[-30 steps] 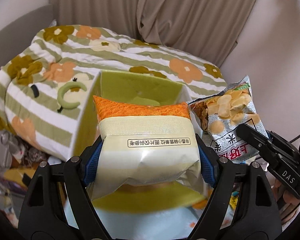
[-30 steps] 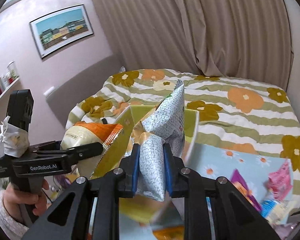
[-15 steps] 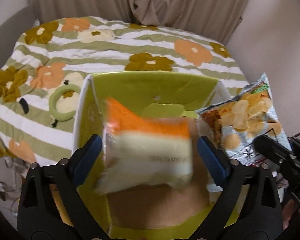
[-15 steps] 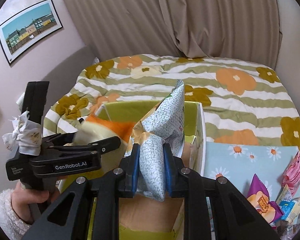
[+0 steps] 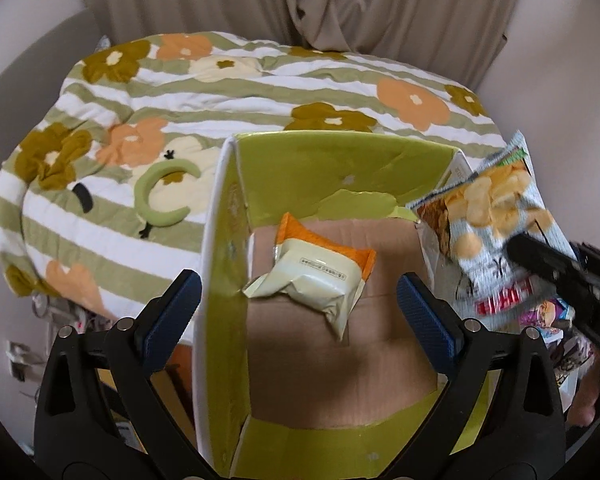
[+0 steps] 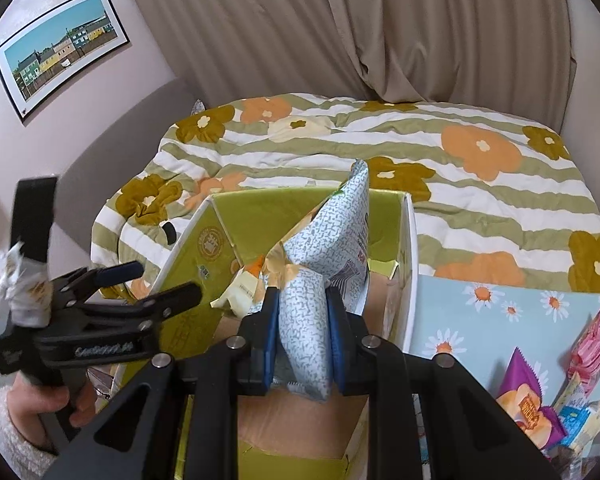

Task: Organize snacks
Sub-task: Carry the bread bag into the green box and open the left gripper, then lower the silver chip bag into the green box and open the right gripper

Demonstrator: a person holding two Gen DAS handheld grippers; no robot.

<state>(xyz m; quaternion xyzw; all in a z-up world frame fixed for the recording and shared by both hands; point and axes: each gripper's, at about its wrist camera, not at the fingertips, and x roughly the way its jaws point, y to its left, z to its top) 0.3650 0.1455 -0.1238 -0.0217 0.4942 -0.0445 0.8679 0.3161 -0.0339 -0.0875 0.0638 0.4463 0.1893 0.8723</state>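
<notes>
Snacks (image 6: 540, 392) lying right of the box (image 6: 410, 264) are shown only by the right view. One orange packet (image 5: 316, 280) is seen inside under the spread left gripper (image 5: 298, 304); one chip bag (image 6: 320, 280) is pinched by the right gripper (image 6: 302, 344).

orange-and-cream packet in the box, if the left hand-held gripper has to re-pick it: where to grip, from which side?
Come straight down through the open top. The orange-and-cream packet lies flat on the bare cardboard floor of the green box, close to the left wall, so a side approach looks blocked. Probably pinch across the puffy cream middle rather than the thin orange seal. The left hand-held gripper already hangs open above it.
</notes>
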